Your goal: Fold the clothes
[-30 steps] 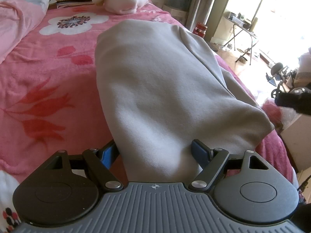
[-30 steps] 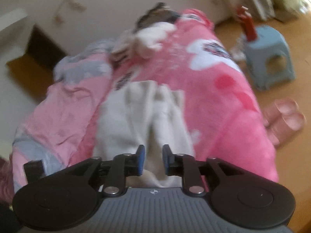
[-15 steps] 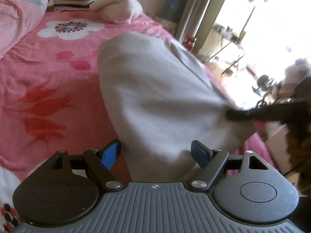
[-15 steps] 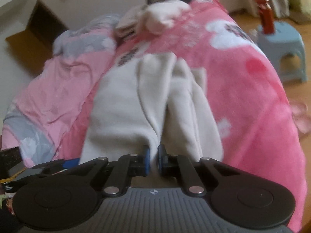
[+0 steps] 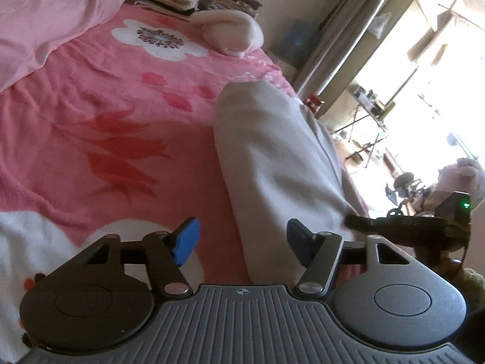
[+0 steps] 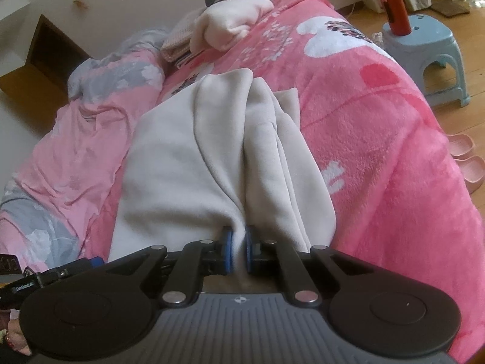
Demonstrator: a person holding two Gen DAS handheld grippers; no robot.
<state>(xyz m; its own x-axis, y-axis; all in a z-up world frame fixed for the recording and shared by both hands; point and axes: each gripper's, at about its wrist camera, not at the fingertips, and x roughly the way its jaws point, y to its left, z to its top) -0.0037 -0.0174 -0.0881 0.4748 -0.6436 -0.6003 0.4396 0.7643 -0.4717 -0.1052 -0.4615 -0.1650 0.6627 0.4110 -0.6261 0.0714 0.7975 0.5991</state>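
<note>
While the right tongs (image 6: 237, 253) pinched a fold of the beige garment (image 6: 194, 163) on the bed (image 6: 379, 151), the left tongs (image 5: 242, 239) gaped wide, straddling its edge.

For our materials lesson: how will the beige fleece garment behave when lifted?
The beige fleece garment probably flops: it bunches into folds where the right gripper pinches it. Likely light, and unlikely to slip on the fuzzy pink blanket.

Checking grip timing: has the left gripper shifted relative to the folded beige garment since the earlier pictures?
Yes. The left gripper has slid leftward: the beige garment filled its open jaws, and now pink floral blanket shows between them.
</note>
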